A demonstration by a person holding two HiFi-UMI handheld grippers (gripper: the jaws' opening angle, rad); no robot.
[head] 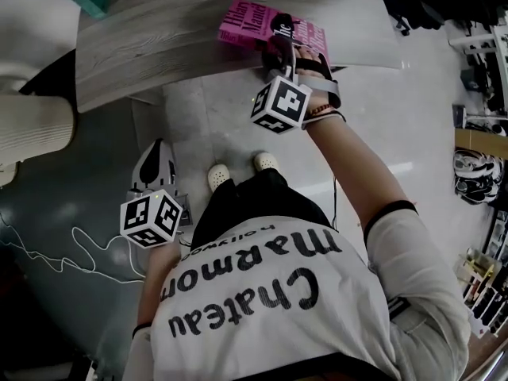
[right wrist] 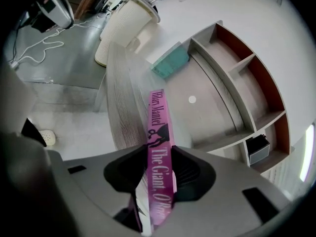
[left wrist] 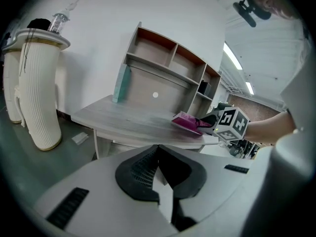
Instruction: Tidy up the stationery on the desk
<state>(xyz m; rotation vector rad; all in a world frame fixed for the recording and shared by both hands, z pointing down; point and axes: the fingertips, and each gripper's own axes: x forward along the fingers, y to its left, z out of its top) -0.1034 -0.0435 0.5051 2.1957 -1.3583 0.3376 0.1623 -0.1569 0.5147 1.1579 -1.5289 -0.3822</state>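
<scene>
Right gripper [right wrist: 158, 171] pinches book [right wrist: 159, 115]; left gripper [left wrist: 159, 168] pressed together, empty. Keep squeeze firm, lift level, clear of desk [right wrist: 123, 107].

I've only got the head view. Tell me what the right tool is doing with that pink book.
Observer: The right tool is clamped on the pink book, one pad on each cover, spine facing its camera.
Operator: Now report the left tool.
Observer: The left tool is shut with nothing in it.
Operator: Describe the back of the desk.
Observer: A shelf unit with open compartments stands there, a black box in one.
</scene>
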